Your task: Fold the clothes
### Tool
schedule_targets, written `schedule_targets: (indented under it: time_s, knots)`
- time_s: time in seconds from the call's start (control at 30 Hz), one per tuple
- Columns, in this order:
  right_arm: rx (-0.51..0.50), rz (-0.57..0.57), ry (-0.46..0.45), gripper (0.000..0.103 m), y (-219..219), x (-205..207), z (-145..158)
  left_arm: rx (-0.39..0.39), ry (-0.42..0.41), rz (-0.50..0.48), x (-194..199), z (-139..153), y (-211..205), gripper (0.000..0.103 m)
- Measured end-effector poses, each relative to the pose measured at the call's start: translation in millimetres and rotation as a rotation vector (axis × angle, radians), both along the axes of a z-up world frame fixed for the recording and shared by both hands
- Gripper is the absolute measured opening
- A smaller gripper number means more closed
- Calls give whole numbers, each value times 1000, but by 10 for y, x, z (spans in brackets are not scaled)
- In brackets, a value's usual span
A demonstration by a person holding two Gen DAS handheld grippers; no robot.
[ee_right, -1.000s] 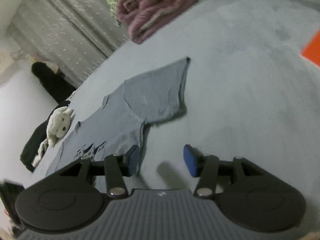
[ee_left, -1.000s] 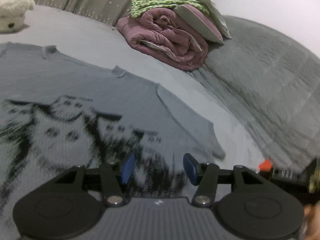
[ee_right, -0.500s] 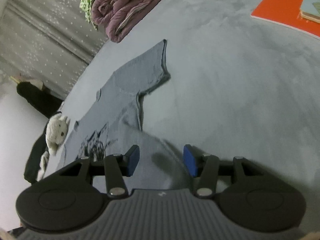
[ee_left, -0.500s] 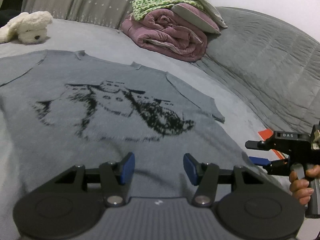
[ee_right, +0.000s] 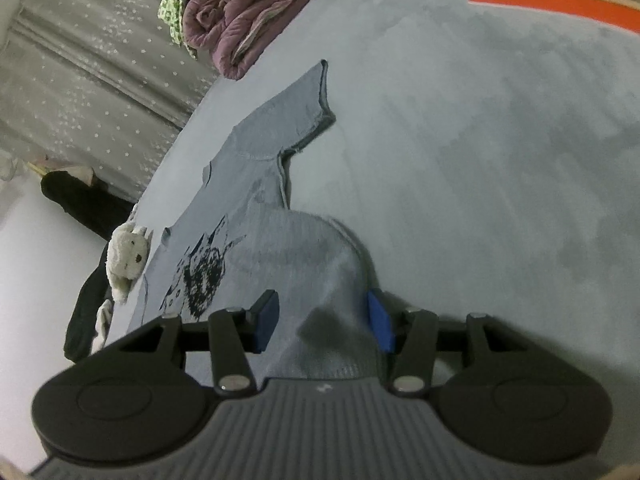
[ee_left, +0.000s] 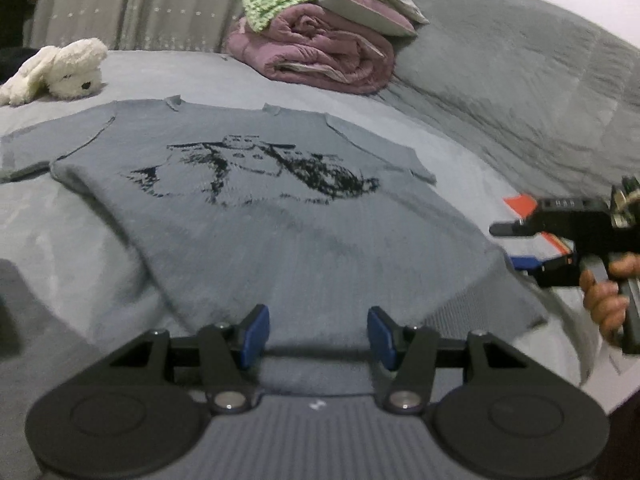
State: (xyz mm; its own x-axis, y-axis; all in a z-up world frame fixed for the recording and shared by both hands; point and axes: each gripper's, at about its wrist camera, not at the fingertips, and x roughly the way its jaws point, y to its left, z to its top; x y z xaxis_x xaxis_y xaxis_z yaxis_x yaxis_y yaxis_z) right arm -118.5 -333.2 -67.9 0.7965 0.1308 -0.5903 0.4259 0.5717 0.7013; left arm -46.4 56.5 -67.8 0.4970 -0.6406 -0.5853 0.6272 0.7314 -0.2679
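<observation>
1. Left wrist view: the left gripper, jaws open and empty, has drawn back to the shirt hem.
2. Right wrist view: the right gripper now straddles the shirt's raised hem corner; apparently not yet pinched, so folding can start.

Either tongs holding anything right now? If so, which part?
Nothing is clamped. Both tongs stand open at the bottom hem of the grey T-shirt: left tongs over the hem's middle, right tongs straddling its raised corner, pads not pinching.
</observation>
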Motion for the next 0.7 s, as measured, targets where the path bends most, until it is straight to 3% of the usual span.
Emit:
schedule_targets:
  time_s: [0.27,0.7]
  knots:
    - [71,14,56,53,121,-205,35,21,52,1,-145,77,183,61]
    - [40,31,106,56,317,-147,98,47,153,64,-218,198,436,62]
